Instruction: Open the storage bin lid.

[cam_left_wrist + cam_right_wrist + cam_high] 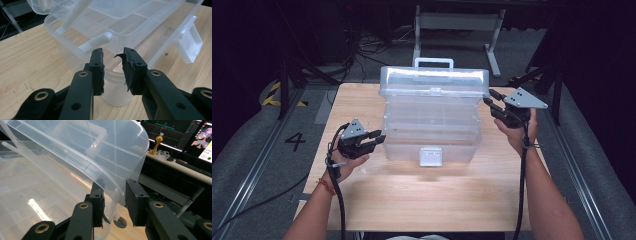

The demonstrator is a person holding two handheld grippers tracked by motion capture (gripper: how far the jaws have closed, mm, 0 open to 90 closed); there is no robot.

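The left gripper [374, 140] stands with its jaws apart at the lower left corner of the clear plastic box [430, 131], the box's rim between them in the left gripper view without being pinched. The right gripper [490, 98] is also open, its jaws straddling the right edge of the raised lid [434, 81]; whether they touch it cannot be told. The box sits mid-table [377, 200], its latch [430, 156] facing the person and its handle [433, 62] on top. Monitors [197, 135] glow beyond.
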